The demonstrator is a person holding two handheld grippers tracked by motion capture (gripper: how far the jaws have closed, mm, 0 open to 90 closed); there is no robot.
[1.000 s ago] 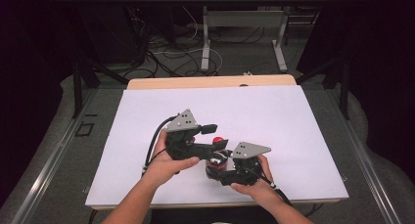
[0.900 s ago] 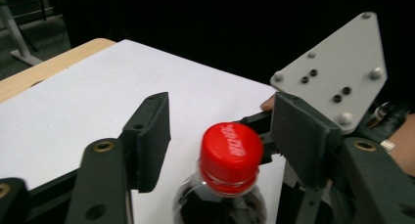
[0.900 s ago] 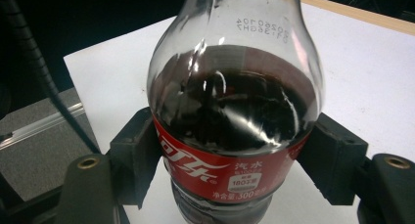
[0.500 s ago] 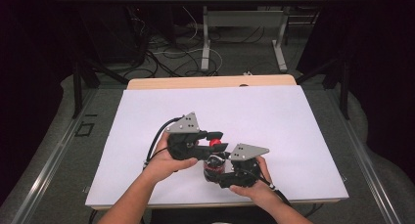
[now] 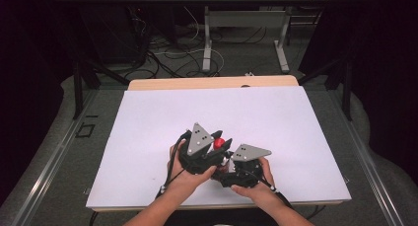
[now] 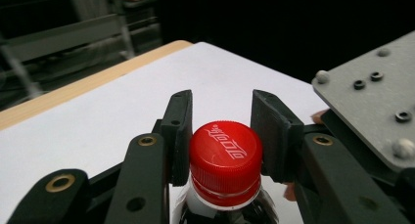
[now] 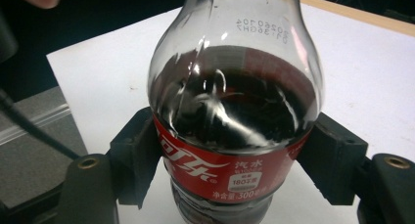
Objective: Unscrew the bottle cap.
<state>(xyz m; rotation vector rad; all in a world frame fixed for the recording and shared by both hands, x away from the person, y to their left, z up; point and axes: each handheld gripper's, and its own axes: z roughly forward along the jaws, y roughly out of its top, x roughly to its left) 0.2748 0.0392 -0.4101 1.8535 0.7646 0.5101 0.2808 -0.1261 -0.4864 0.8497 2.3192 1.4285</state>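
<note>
A small cola bottle (image 7: 235,111) with a red label, partly full of dark drink, stands on the white table top. My right gripper (image 7: 235,155) is shut on its body, one pad on each side at label height. The bottle's red cap (image 6: 226,153) sits between the pads of my left gripper (image 6: 226,131), which is shut on it. In the high view both hands meet near the table's front edge, and the red cap (image 5: 218,143) peeks out between the left gripper (image 5: 217,148) and the right gripper (image 5: 226,163). The bottle's body is hidden there.
A white sheet (image 5: 148,137) covers the table, with a wooden strip (image 5: 212,83) along its far edge. Beyond the table stand desk legs and loose cables (image 5: 162,53) on the floor. The right gripper's grey plate (image 6: 372,101) rises close beside the left jaws.
My left gripper has slid to the right and slightly down onto the bottle's cap, and its jaws have closed on it. The right hand and the bottle have stayed put.
</note>
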